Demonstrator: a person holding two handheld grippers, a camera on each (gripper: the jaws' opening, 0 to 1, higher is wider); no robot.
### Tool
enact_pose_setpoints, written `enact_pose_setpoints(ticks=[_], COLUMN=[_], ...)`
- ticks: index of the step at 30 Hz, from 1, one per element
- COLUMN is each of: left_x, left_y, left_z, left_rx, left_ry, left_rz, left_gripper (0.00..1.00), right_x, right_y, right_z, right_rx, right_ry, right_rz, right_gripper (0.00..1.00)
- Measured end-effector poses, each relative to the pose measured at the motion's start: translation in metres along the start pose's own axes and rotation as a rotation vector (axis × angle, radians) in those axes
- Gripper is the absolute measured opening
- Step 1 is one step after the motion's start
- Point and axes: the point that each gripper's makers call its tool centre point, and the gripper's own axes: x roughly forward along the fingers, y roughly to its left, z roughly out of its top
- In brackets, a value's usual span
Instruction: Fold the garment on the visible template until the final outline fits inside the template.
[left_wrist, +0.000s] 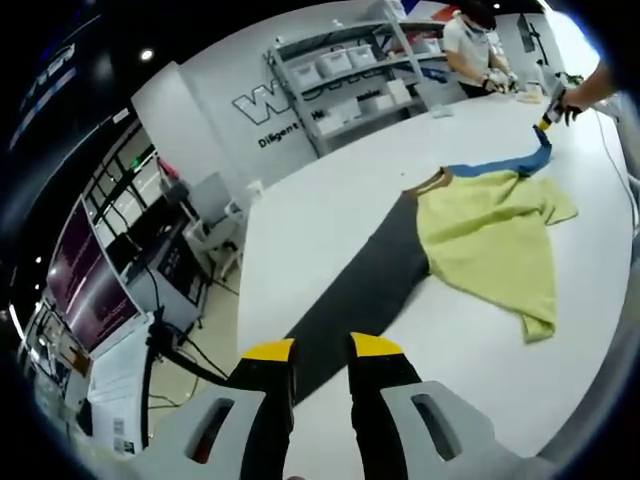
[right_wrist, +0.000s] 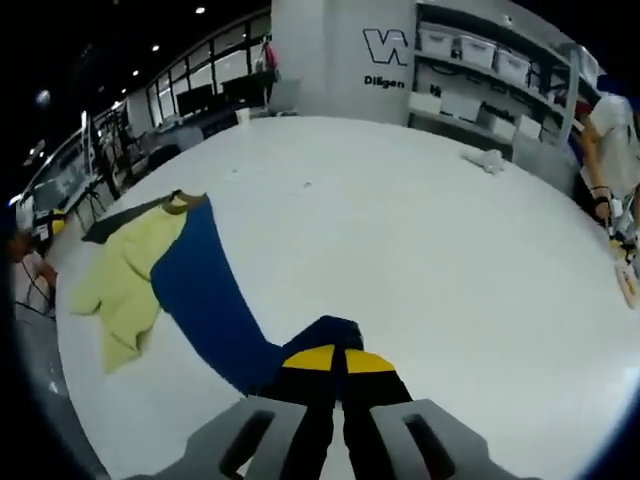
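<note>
White table (right_wrist: 420, 270) in an open hall w/ shelving (left_wrist: 350, 75). Garment (left_wrist: 490, 240) (yellow body, blue and dark-grey panels) lies spread on it, template prob. beneath, unclear. Right gripper (right_wrist: 335, 358): jaws pressed together, pinching the blue panel's end. Left gripper (left_wrist: 322, 348): jaws spread, over the grey end. Best: grip grey end, fold both inward evenly.

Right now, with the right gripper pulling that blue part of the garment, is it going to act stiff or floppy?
Probably floppy: the blue part stretches into a long band toward the right gripper, apparently shut on its bunched end. The yellow part lies wrinkled and flat on the table, so it looks light and will likely drag along.
</note>
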Motion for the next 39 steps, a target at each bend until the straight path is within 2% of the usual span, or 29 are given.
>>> enact_pose_setpoints(ticks=[4,8,11,14,17,21,24,28,31,34,39], left_x=[0.003,0.007,0.010,0.011,0.012,0.011,0.011,0.009,0.007,0.007,0.010], left_y=[-0.001,-0.001,-0.002,-0.006,-0.007,-0.010,-0.011,-0.010,-0.012,-0.010,-0.011], left_z=[0.002,0.000,-0.004,-0.007,-0.007,-0.007,-0.010,-0.012,-0.013,-0.015,-0.017], left_rx=[0.003,-0.004,-0.010,-0.010,-0.009,-0.007,0.001,-0.001,0.010,0.012,-0.002], left_ry=[-0.013,-0.016,-0.014,-0.008,-0.011,-0.013,-0.009,-0.002,0.002,0.005,0.008], left_rz=[-0.013,-0.016,-0.018,-0.025,-0.029,-0.036,-0.040,-0.037,-0.044,-0.042,-0.041], left_gripper=[0.18,0.18,0.18,0.18,0.18,0.19,0.19,0.19,0.19,0.19,0.19], right_x=[-0.010,-0.012,-0.016,-0.020,-0.020,-0.021,-0.020,-0.012,-0.012,-0.013,-0.019], right_y=[-0.030,-0.049,-0.046,-0.044,-0.043,-0.041,-0.037,-0.035,-0.038,-0.039,-0.032], right_z=[0.002,-0.008,-0.011,-0.028,-0.047,-0.049,-0.054,-0.057,-0.062,-0.069,-0.080], right_rx=[0.131,0.167,0.162,0.170,0.214,0.248,0.219,0.097,-0.008,0.000,0.009], right_ry=[0.013,0.054,0.056,0.147,0.228,0.238,0.266,0.261,0.261,0.262,0.262], right_rz=[-0.080,-0.113,-0.117,-0.127,-0.134,-0.138,-0.139,-0.124,-0.159,-0.164,-0.135], right_gripper=[0.00,0.00,0.00,0.00,0.00,0.00,0.00,0.00,0.00,0.10,0.11])
